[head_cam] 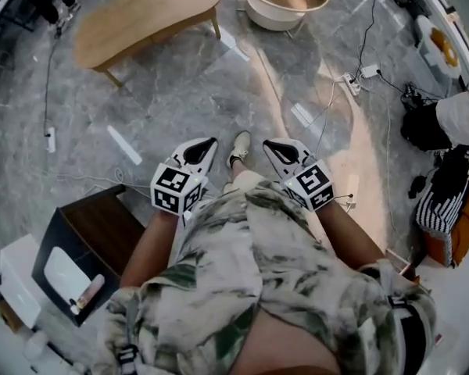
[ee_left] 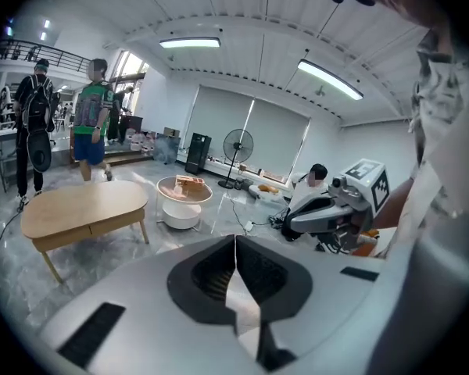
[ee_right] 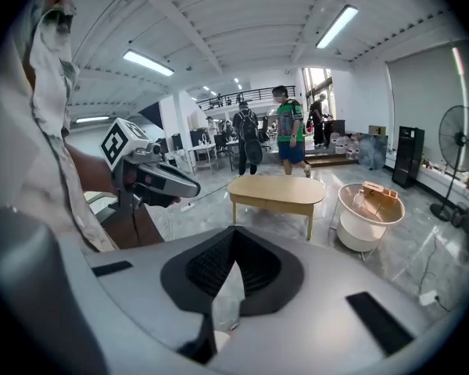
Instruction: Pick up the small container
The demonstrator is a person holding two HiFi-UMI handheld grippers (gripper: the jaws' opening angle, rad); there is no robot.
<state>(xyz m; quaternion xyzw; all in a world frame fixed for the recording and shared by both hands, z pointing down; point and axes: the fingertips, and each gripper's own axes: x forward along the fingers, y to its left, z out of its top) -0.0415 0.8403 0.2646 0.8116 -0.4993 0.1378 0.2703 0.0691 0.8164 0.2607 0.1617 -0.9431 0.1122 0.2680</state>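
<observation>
I hold both grippers side by side at waist height over a grey marble floor. My left gripper (head_cam: pixel 209 142) (ee_left: pixel 235 244) is shut with nothing between its jaws. My right gripper (head_cam: pixel 269 144) (ee_right: pixel 233 237) is shut and empty too. Each shows in the other's view, the right gripper (ee_left: pixel 328 209) and the left gripper (ee_right: pixel 152 180). Far ahead stands a round white tub table (head_cam: pixel 275 16) (ee_left: pixel 180 213) (ee_right: pixel 359 229). A small tan box-like container (ee_left: pixel 189 183) (ee_right: pixel 381 191) and a few small items lie in its top. Neither gripper is near it.
A light wooden oval table (head_cam: pixel 144 14) (ee_left: pixel 82 209) (ee_right: pixel 277 194) stands ahead on the left. A dark side table (head_cam: pixel 94 237) with a pinkish bottle (head_cam: pixel 90 291) is at my lower left. Cables and a power strip (head_cam: pixel 352 80) cross the floor. People stand beyond, and one person (head_cam: pixel 453 119) sits at right.
</observation>
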